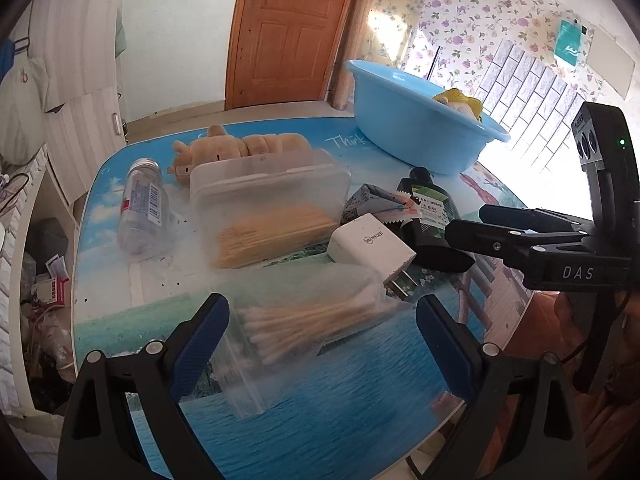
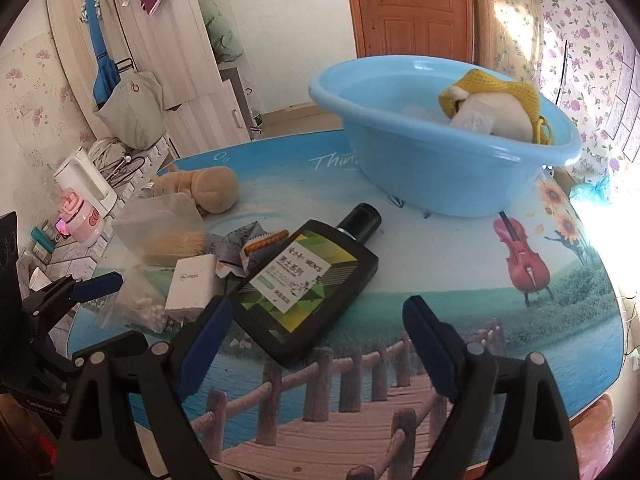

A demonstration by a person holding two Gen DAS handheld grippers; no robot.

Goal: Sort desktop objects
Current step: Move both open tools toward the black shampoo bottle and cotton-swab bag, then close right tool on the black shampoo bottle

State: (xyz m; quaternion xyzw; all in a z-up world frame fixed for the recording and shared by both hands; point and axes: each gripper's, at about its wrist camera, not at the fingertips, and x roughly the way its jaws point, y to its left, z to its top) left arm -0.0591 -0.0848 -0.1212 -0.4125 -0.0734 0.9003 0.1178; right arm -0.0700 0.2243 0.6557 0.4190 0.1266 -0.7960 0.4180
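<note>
My left gripper (image 1: 322, 344) is open, its jaws on either side of a clear bag of cotton swabs (image 1: 312, 330) lying on the table. My right gripper (image 2: 318, 344) is open and empty, just in front of a black bottle (image 2: 306, 286) with a green label that lies flat. A white charger (image 1: 370, 246) sits beside the bottle (image 1: 430, 216). A clear box of sticks (image 1: 268, 210), a clear plastic bottle (image 1: 142, 208) and a tan plush toy (image 1: 240, 146) lie further back. A blue basin (image 2: 440, 160) holds a yellow-hatted plush (image 2: 492, 110).
Crumpled wrappers (image 2: 250, 246) lie between the charger (image 2: 192, 286) and the black bottle. The right gripper shows at the right edge of the left wrist view (image 1: 480, 232). A side shelf (image 2: 68, 248) with a pink cup (image 2: 82, 216) stands left of the table.
</note>
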